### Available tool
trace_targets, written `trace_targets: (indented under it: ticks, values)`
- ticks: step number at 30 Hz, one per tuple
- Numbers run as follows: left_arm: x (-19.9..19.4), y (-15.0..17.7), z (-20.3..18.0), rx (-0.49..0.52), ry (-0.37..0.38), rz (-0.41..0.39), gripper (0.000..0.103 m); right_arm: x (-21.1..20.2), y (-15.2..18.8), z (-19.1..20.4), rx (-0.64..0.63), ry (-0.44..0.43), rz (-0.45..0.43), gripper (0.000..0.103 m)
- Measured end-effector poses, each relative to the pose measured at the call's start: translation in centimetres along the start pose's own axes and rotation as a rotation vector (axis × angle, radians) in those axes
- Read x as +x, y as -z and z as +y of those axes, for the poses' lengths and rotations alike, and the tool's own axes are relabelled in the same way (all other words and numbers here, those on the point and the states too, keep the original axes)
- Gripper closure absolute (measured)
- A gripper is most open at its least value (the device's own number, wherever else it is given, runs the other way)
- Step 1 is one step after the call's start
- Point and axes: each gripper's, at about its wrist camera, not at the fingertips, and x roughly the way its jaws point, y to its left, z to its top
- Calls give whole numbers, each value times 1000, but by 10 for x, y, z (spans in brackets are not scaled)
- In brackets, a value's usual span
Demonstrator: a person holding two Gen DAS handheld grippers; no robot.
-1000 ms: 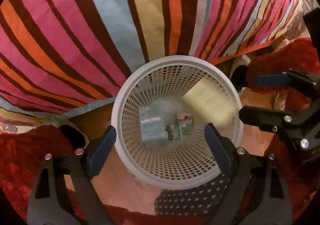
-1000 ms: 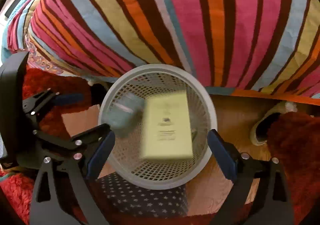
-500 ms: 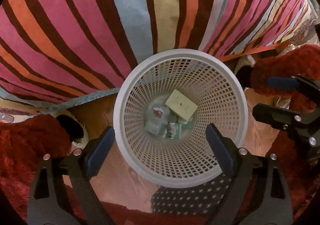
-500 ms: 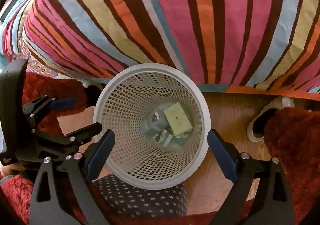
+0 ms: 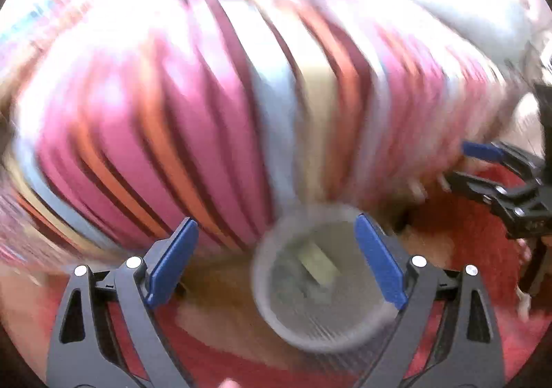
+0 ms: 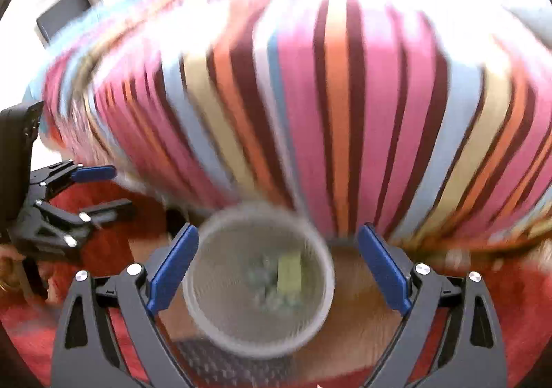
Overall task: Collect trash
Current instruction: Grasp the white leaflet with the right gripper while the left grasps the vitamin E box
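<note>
- Though both views are smeared with blur, I can make out the white mesh wastebasket on the floor, with a pale yellow-green box lying at its bottom beside a jumble of grey-green scraps I can't identify.
- My left gripper is spread wide with nothing between its blue pads; from its camera the wastebasket sits at about 5 o'clock, with the box inside.
- My right gripper is likewise spread and empty, and the basket lies between its fingers at 6 o'clock.
- Compared with half a second ago, the basket looks smaller and lower in both views, more of the striped bedspread fills the frame, and the box has not shifted.
- At 12 o'clock the bedspread's edge hangs just behind the basket rim; red rug flanks it at 3 and 9 o'clock, and bare wooden floor shows beside it.
</note>
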Motion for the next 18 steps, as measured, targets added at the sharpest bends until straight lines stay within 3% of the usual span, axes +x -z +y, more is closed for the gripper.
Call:
trace_targets:
  ticks: [2,4,7,12,18]
  values:
    - [-15,-48,22,-24,-90,-125,13,-11,-30,-2,-18,19,-89,14]
    - [-14,-99,42,-59,-132,-209,13,-15,-67,-3,-42,45,-178,14]
    - [7,-165,66,-118,-142,-237,13,-9,-123,0,-79,80,-276,14]
    - [66,-249,92,-177,-197,-203,13,40,-194,6,-97,136,-257,14]
    - [122,-289,102,-181,-209,-106,13,75,-224,6,-104,155,-204,14]
